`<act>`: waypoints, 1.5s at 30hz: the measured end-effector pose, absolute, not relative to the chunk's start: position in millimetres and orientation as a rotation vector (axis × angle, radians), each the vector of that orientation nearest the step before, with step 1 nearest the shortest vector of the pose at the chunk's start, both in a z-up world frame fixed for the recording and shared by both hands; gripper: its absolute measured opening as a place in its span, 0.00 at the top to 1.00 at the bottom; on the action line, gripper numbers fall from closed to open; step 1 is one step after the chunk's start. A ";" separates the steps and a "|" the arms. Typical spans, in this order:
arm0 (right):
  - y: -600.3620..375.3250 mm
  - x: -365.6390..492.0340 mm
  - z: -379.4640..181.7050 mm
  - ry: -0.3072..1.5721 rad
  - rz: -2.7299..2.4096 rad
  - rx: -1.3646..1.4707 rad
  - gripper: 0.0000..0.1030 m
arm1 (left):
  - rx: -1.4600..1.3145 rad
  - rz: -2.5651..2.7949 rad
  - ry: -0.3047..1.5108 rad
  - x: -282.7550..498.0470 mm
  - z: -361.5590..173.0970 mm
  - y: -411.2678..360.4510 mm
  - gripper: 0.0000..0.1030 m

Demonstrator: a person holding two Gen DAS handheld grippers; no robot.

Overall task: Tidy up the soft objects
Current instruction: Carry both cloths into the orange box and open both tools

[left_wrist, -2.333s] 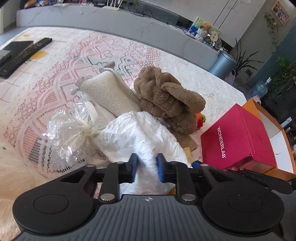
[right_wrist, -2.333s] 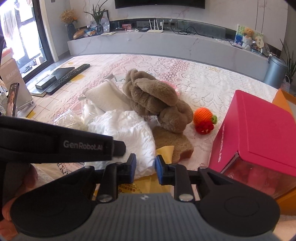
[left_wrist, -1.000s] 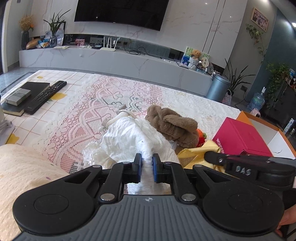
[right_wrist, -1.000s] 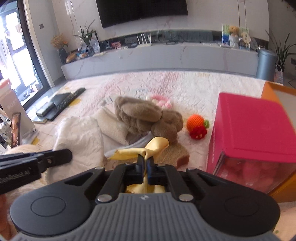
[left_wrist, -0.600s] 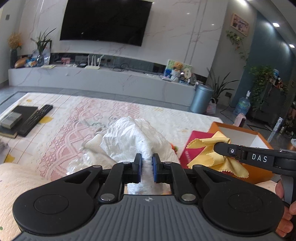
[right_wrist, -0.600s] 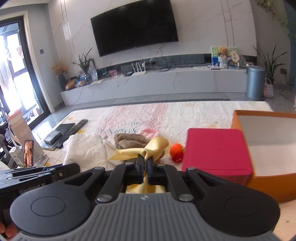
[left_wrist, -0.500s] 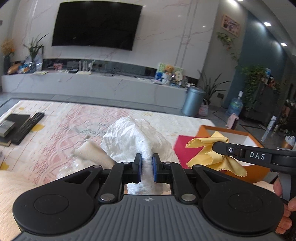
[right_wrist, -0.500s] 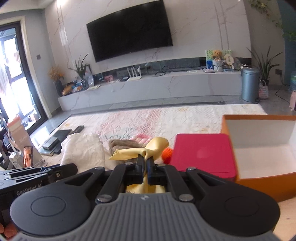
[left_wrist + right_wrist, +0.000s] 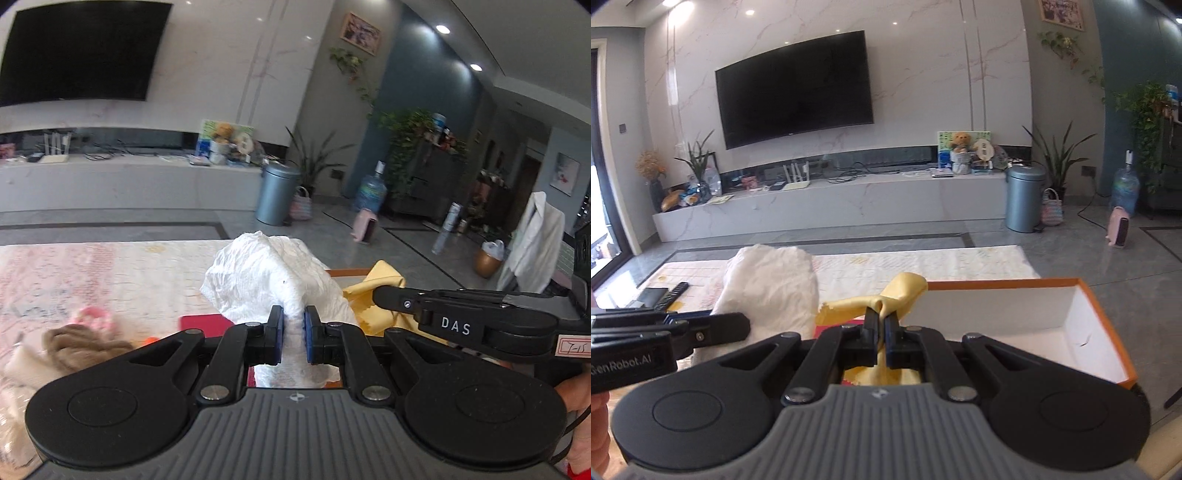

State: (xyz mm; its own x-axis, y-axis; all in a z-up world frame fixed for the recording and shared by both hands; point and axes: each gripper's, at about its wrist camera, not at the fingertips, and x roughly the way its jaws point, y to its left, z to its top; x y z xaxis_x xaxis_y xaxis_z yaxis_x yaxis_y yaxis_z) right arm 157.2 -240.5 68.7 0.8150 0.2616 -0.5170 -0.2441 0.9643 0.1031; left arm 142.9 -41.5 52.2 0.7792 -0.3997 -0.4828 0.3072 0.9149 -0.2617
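Left gripper (image 9: 293, 334): we have it clamped on the white crumpled cloth (image 9: 273, 280), a thick fold pinched between the blue pads.
Right gripper (image 9: 881, 332): pressed tight together on the yellow cloth (image 9: 897, 291), which bunches up above the fingertips.
What changed: a second ago both cloths hung low over the pile on the lace mat (image 9: 110, 266); now we have carried them up and across — the orange box (image 9: 1108, 325) fills the right wrist view.
Where things sit: the yellow cloth hangs at the box's near rim, the white one just beside it to the left; the brown plush (image 9: 81, 343) and the red box (image 9: 203, 325) lie behind on the mat.
Meaning for the task: both pieces look ready to go into the open box — we judge the drop comes next.
Risk: the white bundle is bulky and may catch the rim.
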 end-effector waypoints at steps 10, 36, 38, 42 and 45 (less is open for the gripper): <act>-276.5 238.0 38.1 0.752 0.202 0.037 0.99 | -0.091 -0.489 0.739 218.1 17.9 -91.0 0.88; -294.3 304.8 -65.4 1.141 0.268 0.065 0.99 | 0.252 -0.538 0.900 247.3 -45.8 -159.7 0.87; -297.3 305.9 -67.2 1.147 0.264 0.081 0.98 | 0.230 -0.549 0.933 252.8 -50.1 -161.5 0.88; -299.5 307.7 -73.4 1.172 0.259 0.096 0.98 | 0.279 -0.535 0.928 251.8 -62.3 -166.2 0.88; -300.9 305.2 -77.3 1.178 0.256 0.076 0.96 | 0.323 -0.523 0.925 249.8 -63.2 -171.9 0.87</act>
State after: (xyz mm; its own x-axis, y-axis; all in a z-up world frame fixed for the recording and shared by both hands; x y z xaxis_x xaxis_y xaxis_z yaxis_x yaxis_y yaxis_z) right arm 305.2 -300.9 -77.3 0.3571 0.2377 -0.9033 -0.1584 0.9685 0.1922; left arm 249.8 -171.9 -63.2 0.4912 -0.2872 -0.8224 0.5561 0.8300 0.0423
